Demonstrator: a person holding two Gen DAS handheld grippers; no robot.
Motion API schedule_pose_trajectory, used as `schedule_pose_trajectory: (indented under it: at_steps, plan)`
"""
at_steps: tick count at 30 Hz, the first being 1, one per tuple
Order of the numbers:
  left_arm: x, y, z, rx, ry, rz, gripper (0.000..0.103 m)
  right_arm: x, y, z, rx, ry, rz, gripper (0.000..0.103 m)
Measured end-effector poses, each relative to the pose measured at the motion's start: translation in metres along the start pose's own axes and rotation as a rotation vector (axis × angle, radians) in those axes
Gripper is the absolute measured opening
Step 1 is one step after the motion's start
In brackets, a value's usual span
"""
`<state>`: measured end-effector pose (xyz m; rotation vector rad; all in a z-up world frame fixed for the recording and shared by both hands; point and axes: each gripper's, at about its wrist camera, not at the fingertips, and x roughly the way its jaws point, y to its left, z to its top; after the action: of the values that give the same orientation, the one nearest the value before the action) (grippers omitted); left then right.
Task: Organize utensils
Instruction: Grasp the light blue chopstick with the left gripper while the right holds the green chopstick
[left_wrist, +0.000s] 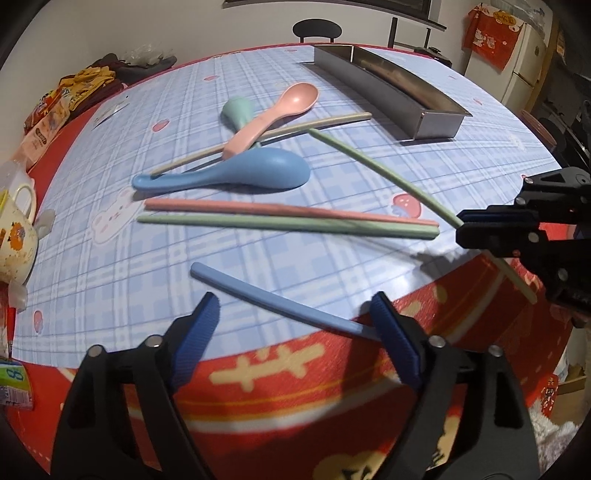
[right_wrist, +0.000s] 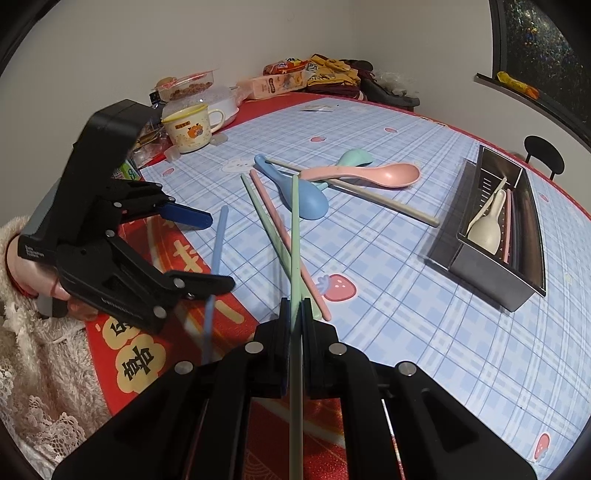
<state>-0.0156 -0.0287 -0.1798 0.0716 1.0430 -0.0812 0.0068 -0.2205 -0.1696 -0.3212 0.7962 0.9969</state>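
Note:
My left gripper (left_wrist: 295, 328) stands open at the table's near edge, with a blue chopstick (left_wrist: 280, 301) lying between its fingers, its near end by the right finger. My right gripper (right_wrist: 293, 306) is shut on a pale green chopstick (right_wrist: 294, 221) that slants over the table. In the right wrist view the left gripper (right_wrist: 214, 251) straddles the blue chopstick (right_wrist: 218, 236). Further in lie a pink chopstick (left_wrist: 280, 210), a green chopstick (left_wrist: 280, 223), a blue spoon (left_wrist: 236, 171), a pink spoon (left_wrist: 280, 107), a green spoon (left_wrist: 236, 112) and a beige chopstick (left_wrist: 314, 123). The metal holder (right_wrist: 491, 277) contains a beige spoon (right_wrist: 487, 225).
A cream mug (right_wrist: 188, 129), food tubs and snack packs (right_wrist: 280, 83) crowd the table's left and far corner. A black chair (left_wrist: 317, 29) stands beyond the far edge. A red cloth (left_wrist: 280, 373) hangs over the near edge under the plaid mat.

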Motion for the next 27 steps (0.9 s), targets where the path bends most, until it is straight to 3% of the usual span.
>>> schedule_pose_trajectory:
  at_steps: [9, 11, 13, 16, 27]
  plan:
    - [-0.008, 0.009, -0.007, -0.039, -0.005, -0.017, 0.067, 0.001, 0.008, 0.005, -0.017, -0.007, 0.015, 0.006]
    - [-0.008, 0.008, -0.007, -0.031, -0.016, -0.001, 0.056, 0.001, 0.009, 0.006, -0.018, -0.007, 0.016, 0.006]
    - [-0.009, 0.012, -0.006, -0.042, -0.029, 0.001, 0.039, 0.001, 0.009, 0.006, -0.017, -0.007, 0.016, 0.006]
    - [-0.008, 0.02, -0.003, -0.06, -0.033, -0.01, 0.029, 0.0, 0.009, 0.006, -0.016, -0.008, 0.014, 0.006]
    - [-0.003, 0.053, 0.007, -0.089, -0.038, -0.024, 0.016, 0.005, 0.009, 0.009, 0.01, -0.008, 0.011, 0.006]
